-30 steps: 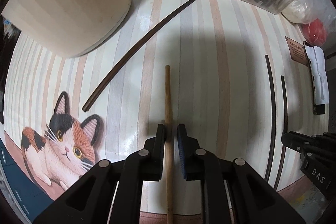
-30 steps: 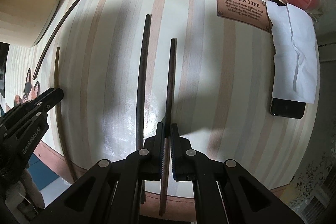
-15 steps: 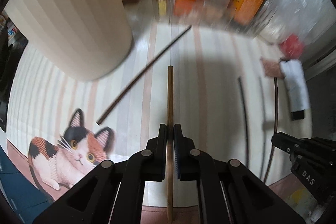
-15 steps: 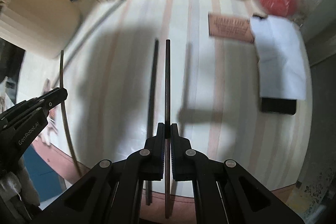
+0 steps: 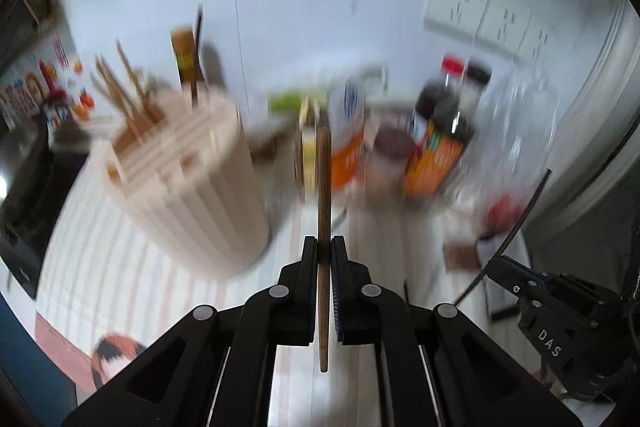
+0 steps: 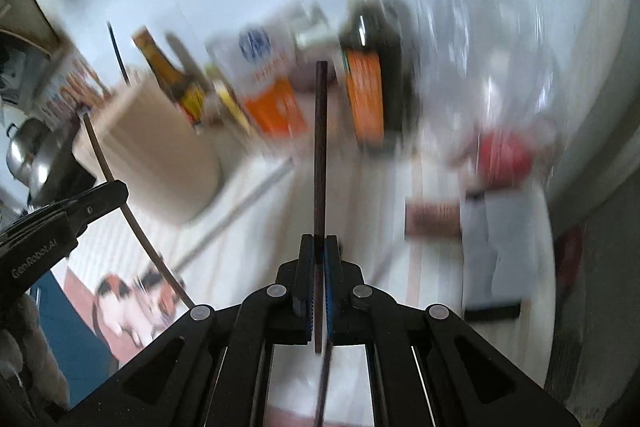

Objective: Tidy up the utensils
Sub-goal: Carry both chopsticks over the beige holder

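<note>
My left gripper [image 5: 324, 247] is shut on a light brown chopstick [image 5: 323, 183], held above the striped table mat [image 5: 120, 267]. My right gripper [image 6: 319, 245] is shut on a dark chopstick [image 6: 320, 147], also lifted off the mat. A cream ribbed utensil holder [image 5: 192, 183] stands at the left with several chopsticks upright in it. In the right wrist view the holder [image 6: 160, 155] sits left of the raised stick, and another dark chopstick [image 6: 240, 205] lies on the mat beside it. Each view shows the other gripper at its edge. Both views are blurred.
Bottles and cartons [image 5: 436, 139] line the back of the mat against the white wall. A red object [image 6: 504, 155], a brown card [image 6: 432, 221] and a paper-wrapped dark item [image 6: 500, 251] lie at the right. A cat picture [image 6: 132, 297] marks the mat's near left corner.
Both grippers have risen off the mat and tilted up, each carrying its chopstick. The holder's top and the back wall have come into view.
</note>
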